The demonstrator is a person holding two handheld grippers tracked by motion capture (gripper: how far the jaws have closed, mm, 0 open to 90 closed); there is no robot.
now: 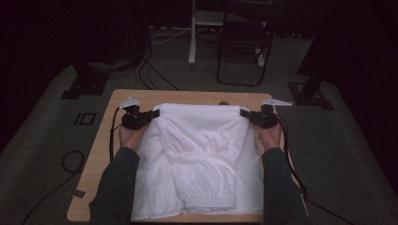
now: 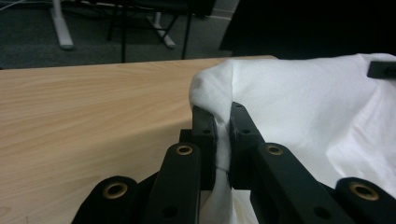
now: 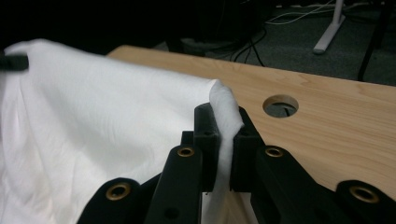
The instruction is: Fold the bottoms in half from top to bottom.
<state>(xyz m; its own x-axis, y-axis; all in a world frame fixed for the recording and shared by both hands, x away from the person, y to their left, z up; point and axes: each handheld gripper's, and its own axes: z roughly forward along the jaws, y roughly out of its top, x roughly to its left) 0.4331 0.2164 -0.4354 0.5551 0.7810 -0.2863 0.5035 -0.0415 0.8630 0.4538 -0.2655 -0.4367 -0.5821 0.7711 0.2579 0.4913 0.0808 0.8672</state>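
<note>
White cloth, a garment (image 1: 197, 154) with a ribbed hem toward the person, lies spread over the wooden table (image 1: 117, 101); its far edge is raised off the table and drawn taut between the two tools. The left gripper (image 1: 154, 114) has its jaws nipped tight on the far-left corner of the garment, a fold of fabric pinched between the pads; the right gripper (image 1: 243, 112) is likewise clamped on the far-right corner. Relation that governs the next move: the held edge runs crosswise to the table, from one gripper to the other, while the bulk of the garment hangs and trails from that edge back toward the person; each hand stands at its own end, neither nearer than the other. A round hole in the table (image 3: 280, 105) sits just beyond the right corner. Judgement: a fold toward the near hem appears intended, though in this dim light whether the near portion lies flat is uncertain.
</note>
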